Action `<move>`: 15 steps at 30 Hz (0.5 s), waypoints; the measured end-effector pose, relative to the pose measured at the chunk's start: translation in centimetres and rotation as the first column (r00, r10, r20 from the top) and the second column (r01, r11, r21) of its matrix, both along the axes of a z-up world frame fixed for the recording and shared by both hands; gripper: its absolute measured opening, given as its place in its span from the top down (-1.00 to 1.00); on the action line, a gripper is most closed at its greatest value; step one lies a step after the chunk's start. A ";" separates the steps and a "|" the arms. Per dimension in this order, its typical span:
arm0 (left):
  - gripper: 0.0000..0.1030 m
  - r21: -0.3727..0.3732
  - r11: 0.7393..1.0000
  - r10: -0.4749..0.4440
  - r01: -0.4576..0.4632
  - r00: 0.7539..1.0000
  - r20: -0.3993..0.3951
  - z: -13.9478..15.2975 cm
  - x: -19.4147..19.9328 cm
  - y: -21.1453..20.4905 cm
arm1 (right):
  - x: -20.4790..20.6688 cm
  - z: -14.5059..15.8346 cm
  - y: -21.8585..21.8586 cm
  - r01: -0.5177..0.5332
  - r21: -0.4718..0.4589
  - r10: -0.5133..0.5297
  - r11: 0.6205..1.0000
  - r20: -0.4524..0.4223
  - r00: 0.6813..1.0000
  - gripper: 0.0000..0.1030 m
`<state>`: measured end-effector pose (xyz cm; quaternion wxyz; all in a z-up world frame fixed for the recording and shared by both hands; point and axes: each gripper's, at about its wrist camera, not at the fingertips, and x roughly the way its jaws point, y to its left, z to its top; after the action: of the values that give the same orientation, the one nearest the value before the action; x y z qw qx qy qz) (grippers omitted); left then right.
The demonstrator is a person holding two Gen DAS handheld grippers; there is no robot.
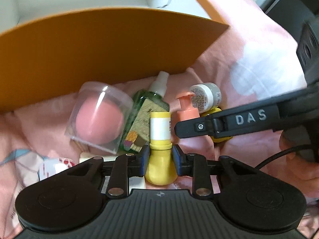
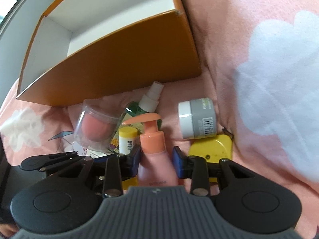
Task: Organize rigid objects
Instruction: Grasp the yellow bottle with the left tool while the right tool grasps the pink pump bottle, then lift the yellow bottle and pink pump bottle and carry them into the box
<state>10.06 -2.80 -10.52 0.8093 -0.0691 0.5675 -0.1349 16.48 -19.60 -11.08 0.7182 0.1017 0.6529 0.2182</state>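
Yellow bottle, cap toward the orange box, lies lengthwise between left tongs.

Orange box: matt card, white inside. Bedcover: soft pink cloth. Clear case: glossy transp. plastic. Yellow bottle, pink pump bottle: smooth plastic. Grey jar: matt, paper label.

A home bedroom: pink printed bedding under toiletries.
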 end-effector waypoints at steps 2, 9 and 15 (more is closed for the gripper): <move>0.35 0.017 1.000 -0.013 0.013 1.000 0.008 -0.1 0.1 -0.5 | 0.2 0.0 -0.4 0.021 -0.005 -0.021 1.000 -0.003 1.000 0.35; 0.49 0.016 1.000 -0.011 0.010 0.999 0.048 0.3 -0.6 -0.7 | -0.2 0.8 -1.7 0.061 0.001 -0.061 0.998 0.008 0.998 0.38; 0.49 -0.094 0.994 0.065 -0.058 0.995 0.081 1.1 -1.9 1.8 | -0.9 2.3 -2.0 0.054 0.016 -0.055 0.998 0.053 0.997 0.39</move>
<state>8.14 -1.04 -9.46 0.8321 -0.1178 0.5240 -0.1385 15.60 -21.58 -8.74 0.7402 0.1187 0.6291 0.2057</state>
